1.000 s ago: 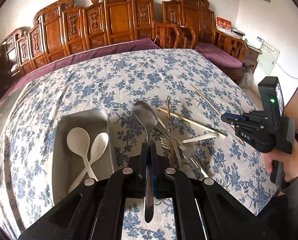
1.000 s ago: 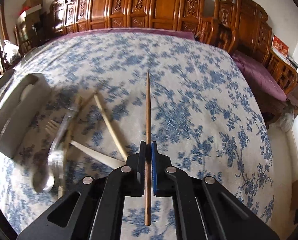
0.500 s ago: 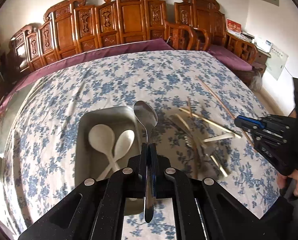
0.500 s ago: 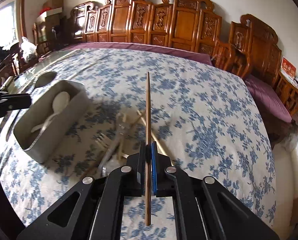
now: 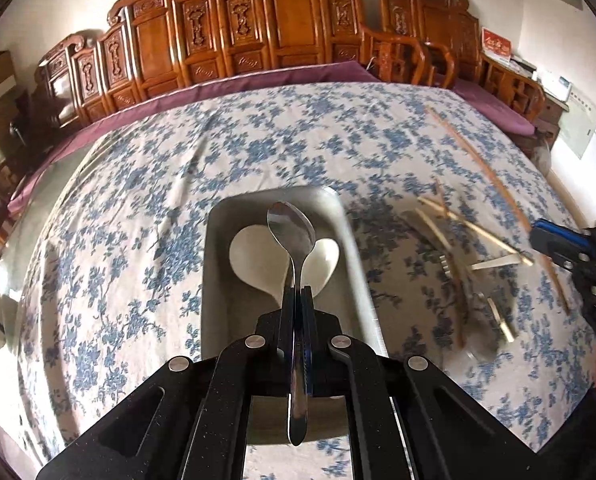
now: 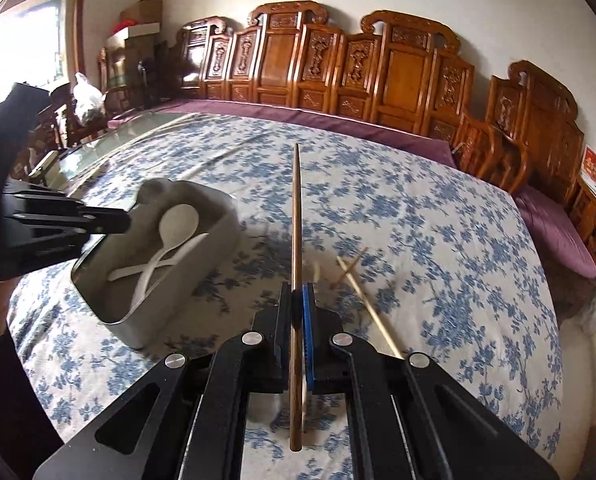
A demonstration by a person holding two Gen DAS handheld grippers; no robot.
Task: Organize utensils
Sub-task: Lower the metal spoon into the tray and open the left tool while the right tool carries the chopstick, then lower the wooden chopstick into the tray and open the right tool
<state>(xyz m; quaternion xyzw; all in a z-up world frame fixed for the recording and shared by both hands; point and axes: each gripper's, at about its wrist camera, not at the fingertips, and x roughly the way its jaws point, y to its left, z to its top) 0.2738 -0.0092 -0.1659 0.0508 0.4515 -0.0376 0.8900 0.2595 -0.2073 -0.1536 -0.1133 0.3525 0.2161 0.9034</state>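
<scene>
While the left gripper (image 5: 296, 300) clamps a shiny metal spoon (image 5: 292, 232), bowl pointing ahead over the grey rectangular tray (image 5: 214, 280), the right gripper (image 6: 298, 300) pinches a long brown wooden chopstick (image 6: 296, 216) lengthwise, tip forward above the floral tablecloth (image 6: 417, 220).

A glossy metal spoon (image 5: 292, 226) and a smooth dark wooden chopstick (image 6: 296, 216) are seen. The tray (image 6: 218, 240) looks matt grey, the tablecloth (image 5: 138, 200) printed cloth, the white spoons (image 6: 174, 224) smooth.
</scene>
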